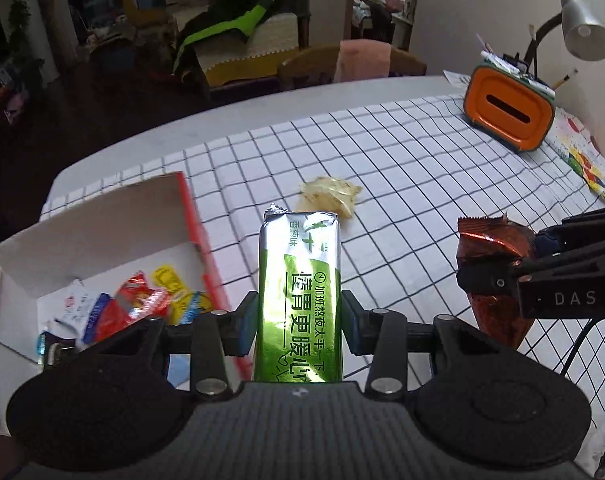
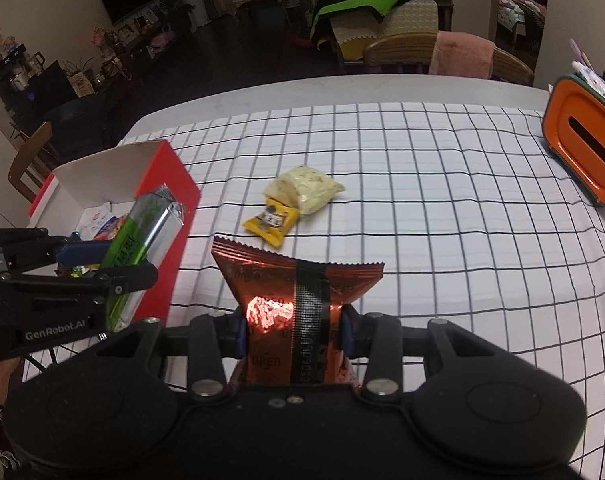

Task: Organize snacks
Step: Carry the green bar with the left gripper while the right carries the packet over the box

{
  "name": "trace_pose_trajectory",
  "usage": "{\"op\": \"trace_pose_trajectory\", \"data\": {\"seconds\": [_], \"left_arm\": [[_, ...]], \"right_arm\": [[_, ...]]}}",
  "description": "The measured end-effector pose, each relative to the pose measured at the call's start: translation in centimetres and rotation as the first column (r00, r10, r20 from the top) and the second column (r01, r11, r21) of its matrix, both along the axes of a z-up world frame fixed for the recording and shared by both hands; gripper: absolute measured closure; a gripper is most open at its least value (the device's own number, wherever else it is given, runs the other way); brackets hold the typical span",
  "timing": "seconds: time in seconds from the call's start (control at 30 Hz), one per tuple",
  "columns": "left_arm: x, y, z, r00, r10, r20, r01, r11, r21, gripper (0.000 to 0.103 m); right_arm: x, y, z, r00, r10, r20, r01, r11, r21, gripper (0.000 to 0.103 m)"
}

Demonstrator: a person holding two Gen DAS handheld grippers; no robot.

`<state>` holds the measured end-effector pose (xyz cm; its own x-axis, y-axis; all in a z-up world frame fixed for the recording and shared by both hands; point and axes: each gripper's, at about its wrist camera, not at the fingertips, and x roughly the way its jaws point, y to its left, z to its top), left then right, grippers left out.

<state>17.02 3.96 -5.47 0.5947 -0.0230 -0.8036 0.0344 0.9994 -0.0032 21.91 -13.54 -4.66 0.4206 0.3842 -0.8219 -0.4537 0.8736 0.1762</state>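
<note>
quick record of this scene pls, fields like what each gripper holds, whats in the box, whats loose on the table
left gripper: left gripper shut on a green snack bar, held above the table beside the box
right gripper: right gripper shut on a copper cookie packet
box: red and white box, open, already holding several small wrapped snacks
loose on table: pale snack bag and small yellow packet, touching each other
surface: checked tablecloth
far corner: orange tissue holder, desk lamp
</note>
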Motion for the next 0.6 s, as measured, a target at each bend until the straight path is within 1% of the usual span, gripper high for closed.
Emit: {"op": "trace_pose_trajectory", "data": {"seconds": [0.2, 0.6], "left_arm": [[-1.4, 4.1, 1.1, 0.999, 0.029, 0.028, -0.029, 1.0, 0.006, 0.062], [-3.4, 11.8, 1.7, 0.994, 0.096, 0.054, -0.098, 0.995, 0.027, 0.061]], "right_arm": [[-1.2, 3.9, 1.0, 0.999, 0.027, 0.024, -0.027, 1.0, -0.002, 0.064], [-2.1, 12.8, 1.7, 0.993, 0.1, 0.063, -0.099, 0.995, -0.029, 0.064]]}}
